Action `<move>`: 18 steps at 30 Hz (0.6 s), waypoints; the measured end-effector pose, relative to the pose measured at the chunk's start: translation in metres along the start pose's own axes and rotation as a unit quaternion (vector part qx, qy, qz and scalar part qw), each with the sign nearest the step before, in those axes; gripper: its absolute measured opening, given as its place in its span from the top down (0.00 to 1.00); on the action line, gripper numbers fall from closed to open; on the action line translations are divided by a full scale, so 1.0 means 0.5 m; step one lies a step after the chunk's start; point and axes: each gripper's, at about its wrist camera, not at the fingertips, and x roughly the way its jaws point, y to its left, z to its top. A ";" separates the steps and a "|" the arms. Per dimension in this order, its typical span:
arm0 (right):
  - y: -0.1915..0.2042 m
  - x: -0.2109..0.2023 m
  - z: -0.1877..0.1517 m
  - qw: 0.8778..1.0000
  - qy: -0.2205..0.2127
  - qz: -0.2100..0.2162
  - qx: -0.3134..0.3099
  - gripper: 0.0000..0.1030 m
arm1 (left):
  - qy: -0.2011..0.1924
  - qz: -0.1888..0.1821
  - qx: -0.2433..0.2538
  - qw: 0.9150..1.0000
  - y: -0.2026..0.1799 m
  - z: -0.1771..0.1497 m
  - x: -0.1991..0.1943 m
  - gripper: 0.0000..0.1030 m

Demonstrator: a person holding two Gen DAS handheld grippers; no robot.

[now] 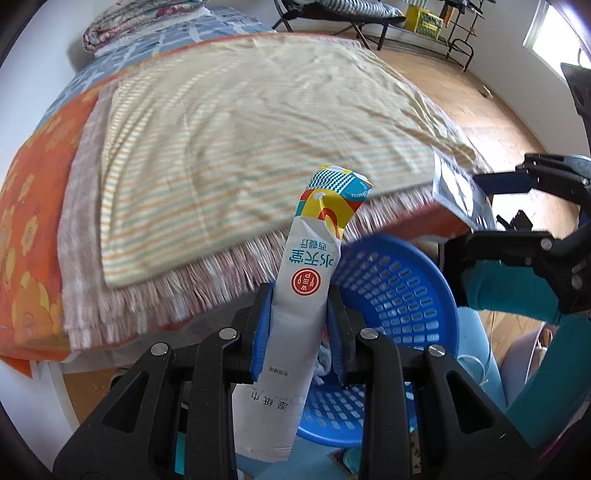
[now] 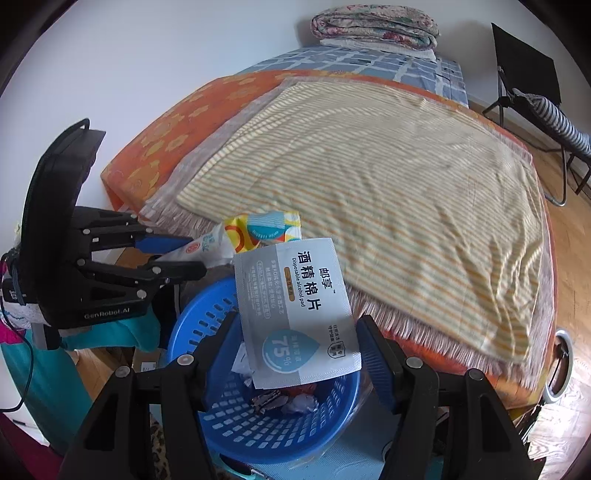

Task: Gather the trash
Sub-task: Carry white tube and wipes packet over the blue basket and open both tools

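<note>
Item: left hand-held gripper [image 1: 297, 325] clamps the wet-wipe packet [image 1: 295, 280], right hand-held gripper [image 2: 301, 363] pinches the alcohol-pad sachet [image 2: 295, 310] edgewise, both above the blue basket [image 2: 258, 435]; you release only once centred over its rim.

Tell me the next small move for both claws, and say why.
Probably open both claws. The left claw holds the wet-wipe packet and the right claw the alcohol pad sachet, both above the blue basket, which already holds trash.

Striped fringed blanket [image 1: 258, 122] across an orange floral bed [image 2: 177, 136] at centre frame, folded quilt [image 2: 373, 26] upper right, black folding chair [image 2: 524, 74] far right, wooden floor [image 1: 461, 85].
</note>
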 end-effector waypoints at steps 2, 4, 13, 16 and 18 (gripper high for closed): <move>0.002 0.003 -0.009 1.000 0.001 -0.001 0.001 0.36 | 0.008 -0.005 0.003 1.000 -0.009 -0.013 0.007 0.73; 0.005 0.007 -0.019 1.000 0.004 0.000 0.001 0.36 | 0.013 -0.008 0.004 1.000 -0.017 -0.023 0.012 0.73; 0.022 0.025 -0.061 1.000 0.018 0.003 -0.002 0.36 | 0.039 -0.023 0.005 0.999 -0.037 -0.065 0.034 0.73; 0.022 0.036 -0.073 1.000 0.025 0.004 0.001 0.36 | 0.048 -0.027 0.001 0.998 -0.037 -0.075 0.043 0.73; 0.022 0.044 -0.079 0.999 0.031 0.006 0.003 0.36 | 0.051 -0.029 0.001 0.998 -0.038 -0.078 0.045 0.73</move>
